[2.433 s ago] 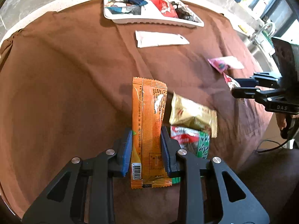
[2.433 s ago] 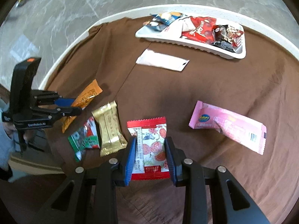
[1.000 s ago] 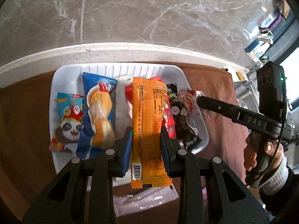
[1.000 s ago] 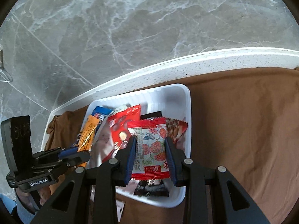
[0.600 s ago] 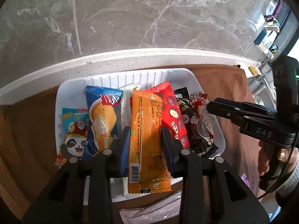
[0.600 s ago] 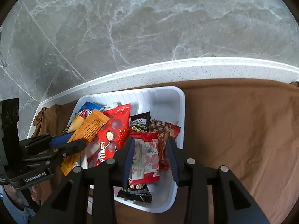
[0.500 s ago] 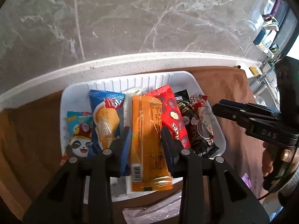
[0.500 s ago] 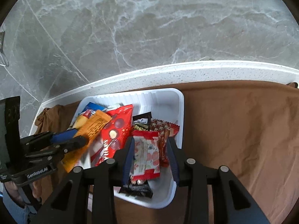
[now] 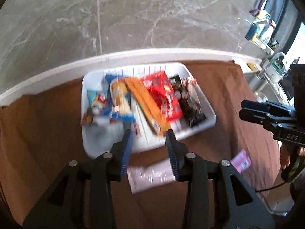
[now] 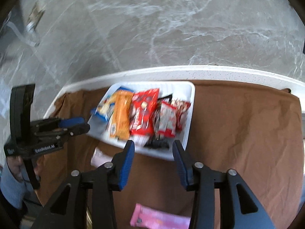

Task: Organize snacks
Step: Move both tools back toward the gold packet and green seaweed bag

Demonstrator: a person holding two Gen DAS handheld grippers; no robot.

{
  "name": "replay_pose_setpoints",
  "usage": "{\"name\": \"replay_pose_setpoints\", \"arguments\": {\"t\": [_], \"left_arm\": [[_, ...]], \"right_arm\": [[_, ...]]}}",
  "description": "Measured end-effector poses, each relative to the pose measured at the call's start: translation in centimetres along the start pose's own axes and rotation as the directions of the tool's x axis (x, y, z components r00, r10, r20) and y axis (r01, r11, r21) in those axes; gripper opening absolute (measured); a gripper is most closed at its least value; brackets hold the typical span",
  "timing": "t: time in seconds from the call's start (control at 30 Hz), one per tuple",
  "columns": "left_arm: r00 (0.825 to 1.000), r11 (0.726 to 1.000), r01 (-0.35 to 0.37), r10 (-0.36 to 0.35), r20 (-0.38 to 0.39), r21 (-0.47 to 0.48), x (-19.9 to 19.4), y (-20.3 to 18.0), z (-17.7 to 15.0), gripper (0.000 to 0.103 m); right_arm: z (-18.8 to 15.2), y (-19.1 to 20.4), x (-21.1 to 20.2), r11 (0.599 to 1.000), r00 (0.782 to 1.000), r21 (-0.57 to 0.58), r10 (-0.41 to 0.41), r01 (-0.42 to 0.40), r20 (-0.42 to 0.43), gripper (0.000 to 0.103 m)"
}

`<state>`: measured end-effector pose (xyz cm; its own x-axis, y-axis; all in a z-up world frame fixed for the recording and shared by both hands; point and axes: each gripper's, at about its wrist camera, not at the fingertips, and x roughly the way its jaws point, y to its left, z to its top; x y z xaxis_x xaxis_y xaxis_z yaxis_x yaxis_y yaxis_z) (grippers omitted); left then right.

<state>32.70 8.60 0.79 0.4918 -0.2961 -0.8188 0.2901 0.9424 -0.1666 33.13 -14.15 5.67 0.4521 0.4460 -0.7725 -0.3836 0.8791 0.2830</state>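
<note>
The white tray (image 9: pixel 207 112) holds several snack packets. Among them the orange packet (image 9: pixel 146 105) lies slanted beside a red one (image 9: pixel 164 95). My left gripper (image 9: pixel 149 139) hangs above the tray's near rim, its jaws opening with nothing between them. In the right wrist view the red-and-white packet (image 10: pixel 167 120) rests in the tray (image 10: pixel 188 114) near the orange packet (image 10: pixel 122 114). My right gripper (image 10: pixel 153 148) is over the near rim, jaws opening and empty. Each gripper shows in the other's view: the right gripper (image 9: pixel 266 112) and the left gripper (image 10: pixel 76 126).
A brown cloth (image 10: pixel 238 143) covers the table, which has a white edge (image 10: pixel 190 70) before a marble floor. A white packet (image 9: pixel 150 175) lies just in front of the tray. A pink packet (image 10: pixel 160 219) lies nearer still. A hand (image 9: pixel 293 156) holds the right gripper.
Both grippers let go of their packets, the orange one and the red-and-white one, which now lie in the tray. Both jaws widened and both grippers drew back from the tray.
</note>
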Motion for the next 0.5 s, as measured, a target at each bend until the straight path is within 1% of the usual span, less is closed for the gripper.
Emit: {"name": "replay_pose_setpoints", "arguments": {"t": [0.2, 0.3, 0.37, 0.5], "left_arm": [[0.997, 1.0, 0.02, -0.02, -0.069, -0.004, -2.0, -0.9, -6.1, 0.038], [0.994, 1.0, 0.018, -0.019, -0.107, -0.005, -2.8, -1.4, -9.4, 0.038], [0.99, 0.999, 0.03, -0.034, -0.134, -0.025, -3.4, -1.5, -11.5, 0.038], [0.982, 0.996, 0.058, -0.07, -0.174, -0.072, -4.4, -1.6, -15.1, 0.038]], "right_arm": [[-4.5, 1.7, -1.1, 0.994, 0.998, -0.113, -0.014, 0.007, -0.058, 0.045], [-6.6, 2.4, -1.3, 0.987, 0.996, -0.159, -0.024, 0.01, -0.086, 0.045], [-7.9, 2.8, -1.4, 0.981, 0.994, -0.191, -0.032, 0.012, -0.101, 0.045], [-10.1, 3.5, -1.6, 0.974, 0.991, -0.225, -0.023, -0.007, -0.13, 0.045]]}}
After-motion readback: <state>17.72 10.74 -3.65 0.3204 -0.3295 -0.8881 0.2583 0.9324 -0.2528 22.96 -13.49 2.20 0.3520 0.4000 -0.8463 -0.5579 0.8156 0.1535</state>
